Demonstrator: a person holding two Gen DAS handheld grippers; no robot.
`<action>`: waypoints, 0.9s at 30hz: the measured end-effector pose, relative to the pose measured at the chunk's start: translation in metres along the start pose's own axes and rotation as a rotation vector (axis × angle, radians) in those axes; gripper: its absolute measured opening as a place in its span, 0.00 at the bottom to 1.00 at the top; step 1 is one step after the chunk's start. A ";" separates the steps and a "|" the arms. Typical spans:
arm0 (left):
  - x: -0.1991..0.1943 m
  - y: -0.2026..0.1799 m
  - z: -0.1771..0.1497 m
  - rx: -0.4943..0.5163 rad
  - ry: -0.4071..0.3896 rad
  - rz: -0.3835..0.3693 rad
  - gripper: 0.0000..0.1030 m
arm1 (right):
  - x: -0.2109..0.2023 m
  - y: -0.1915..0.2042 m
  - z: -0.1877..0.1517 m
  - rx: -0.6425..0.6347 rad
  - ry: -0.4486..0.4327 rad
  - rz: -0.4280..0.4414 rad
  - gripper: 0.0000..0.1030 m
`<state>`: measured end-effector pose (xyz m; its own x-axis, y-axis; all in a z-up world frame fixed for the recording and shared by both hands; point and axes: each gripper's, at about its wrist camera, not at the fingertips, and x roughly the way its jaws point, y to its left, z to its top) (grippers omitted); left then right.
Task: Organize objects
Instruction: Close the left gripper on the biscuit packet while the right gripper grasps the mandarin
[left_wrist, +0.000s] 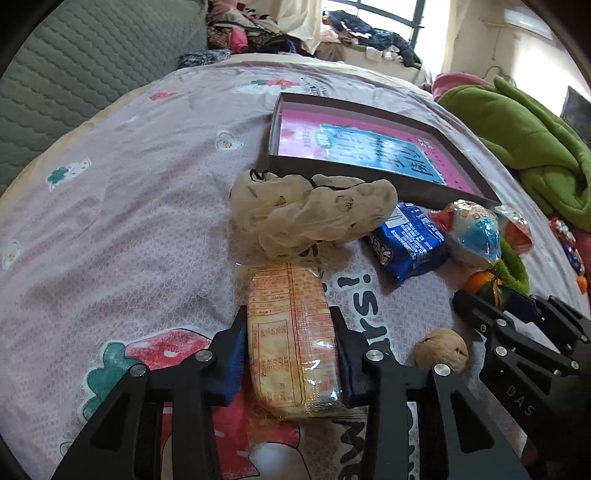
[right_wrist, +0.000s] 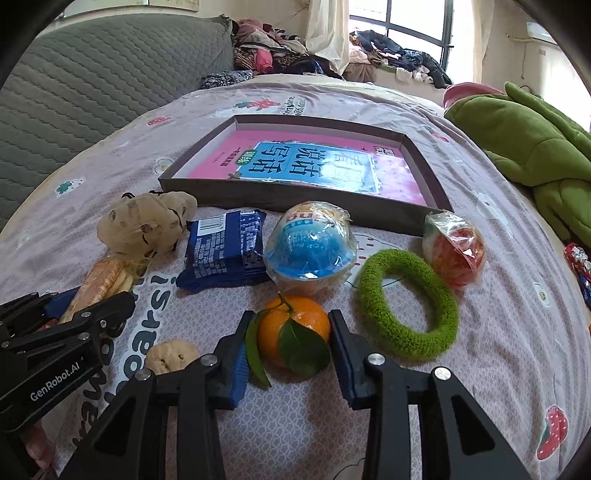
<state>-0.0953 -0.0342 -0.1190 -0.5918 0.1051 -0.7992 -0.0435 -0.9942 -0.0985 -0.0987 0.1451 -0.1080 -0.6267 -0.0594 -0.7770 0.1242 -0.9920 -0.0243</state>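
**Both tools clamped on snacks on the bed**

A pink-lilac printed bedsheet (right_wrist: 498, 332) carries a shallow grey cardboard box (right_wrist: 295, 197) holding a pink book. Nearer lie a fuzzy green ring (right_wrist: 406, 306) and a blue snack packet (right_wrist: 225, 254). The left tool (left_wrist: 291, 332) grips a long clear-wrapped biscuit pack (left_wrist: 291, 339); the right tool (right_wrist: 293, 332) pinches a leafy orange mandarin (right_wrist: 293, 332).

A: How does the black two-finger left gripper (left_wrist: 290, 354) with blue pads stand?

B: Angled down toward the bedspread, its blue pads (left_wrist: 232, 365) pressed on both long sides of a clear-wrapped orange snack packet (left_wrist: 291, 339).

A: And the matching black right gripper (right_wrist: 291, 343)?

B: Also pitched downward, its pads touching a leafy orange tangerine (right_wrist: 295, 332) on either side.
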 end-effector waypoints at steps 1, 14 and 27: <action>-0.001 -0.001 0.000 0.006 -0.003 0.000 0.40 | -0.001 0.000 0.000 0.001 -0.001 0.002 0.38; -0.021 -0.004 0.001 0.023 -0.055 -0.033 0.39 | -0.014 0.002 -0.002 0.005 -0.021 0.009 0.38; -0.044 -0.017 -0.002 0.053 -0.090 -0.060 0.39 | -0.039 -0.008 -0.001 0.017 -0.052 -0.008 0.38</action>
<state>-0.0671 -0.0216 -0.0835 -0.6563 0.1645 -0.7363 -0.1226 -0.9862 -0.1111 -0.0743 0.1555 -0.0780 -0.6665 -0.0562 -0.7434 0.1056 -0.9942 -0.0194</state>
